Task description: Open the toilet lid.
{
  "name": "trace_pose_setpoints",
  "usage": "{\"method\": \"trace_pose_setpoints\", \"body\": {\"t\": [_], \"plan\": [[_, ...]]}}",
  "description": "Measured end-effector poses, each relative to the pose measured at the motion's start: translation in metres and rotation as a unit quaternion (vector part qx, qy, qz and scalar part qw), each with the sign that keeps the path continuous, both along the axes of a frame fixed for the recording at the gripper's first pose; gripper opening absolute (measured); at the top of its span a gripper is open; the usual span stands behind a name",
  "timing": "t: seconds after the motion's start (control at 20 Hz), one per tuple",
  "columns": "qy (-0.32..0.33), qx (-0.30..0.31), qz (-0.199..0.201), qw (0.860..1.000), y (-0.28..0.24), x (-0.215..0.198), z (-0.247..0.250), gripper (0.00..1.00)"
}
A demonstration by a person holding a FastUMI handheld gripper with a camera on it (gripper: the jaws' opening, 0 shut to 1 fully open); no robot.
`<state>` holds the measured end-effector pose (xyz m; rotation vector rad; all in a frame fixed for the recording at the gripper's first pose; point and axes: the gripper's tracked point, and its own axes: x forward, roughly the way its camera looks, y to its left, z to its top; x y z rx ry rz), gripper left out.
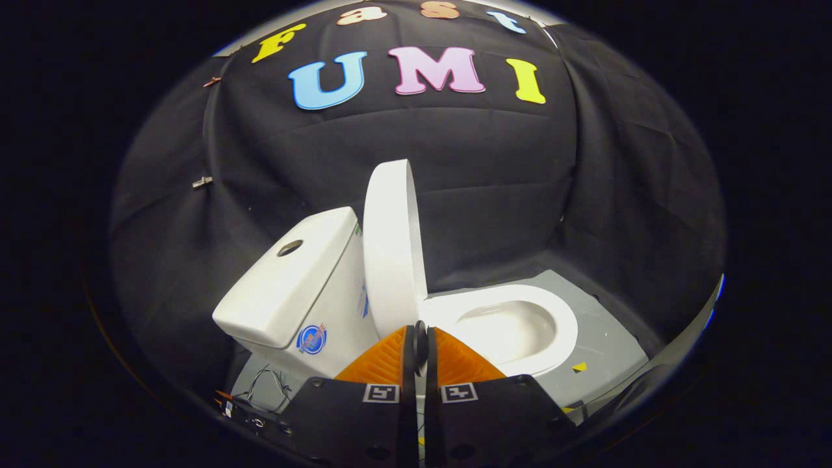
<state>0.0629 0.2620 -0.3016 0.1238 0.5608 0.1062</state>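
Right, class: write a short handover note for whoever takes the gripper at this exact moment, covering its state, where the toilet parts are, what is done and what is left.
Gripper: fingers closed together, holding nothing, just in front of the toilet lid's lower edge.
Toilet lid: raised upright, standing beside the tank.
Bowl: uncovered, beyond the fingers.
Done: the lid looks fully open.
Left: probably only drawing the gripper back without knocking the lid.

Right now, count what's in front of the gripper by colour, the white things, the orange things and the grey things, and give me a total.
White: 3, raised toilet lid, open toilet bowl, cistern tank
Orange: 2, ridged gripper fingers, closed together with nothing between
Grey: 1, floor board under the toilet
Total: 6
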Motion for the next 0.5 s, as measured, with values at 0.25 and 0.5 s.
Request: {"method": "trace_pose_setpoints", "body": {"t": [0.25, 0.5], "plan": [[-0.013, -0.014, 0.020, 1.000, 0.034, -0.003, 0.001, 0.09], [-0.019, -0.034, 0.046, 0.998, 0.065, -0.009, -0.001, 0.09]]}}
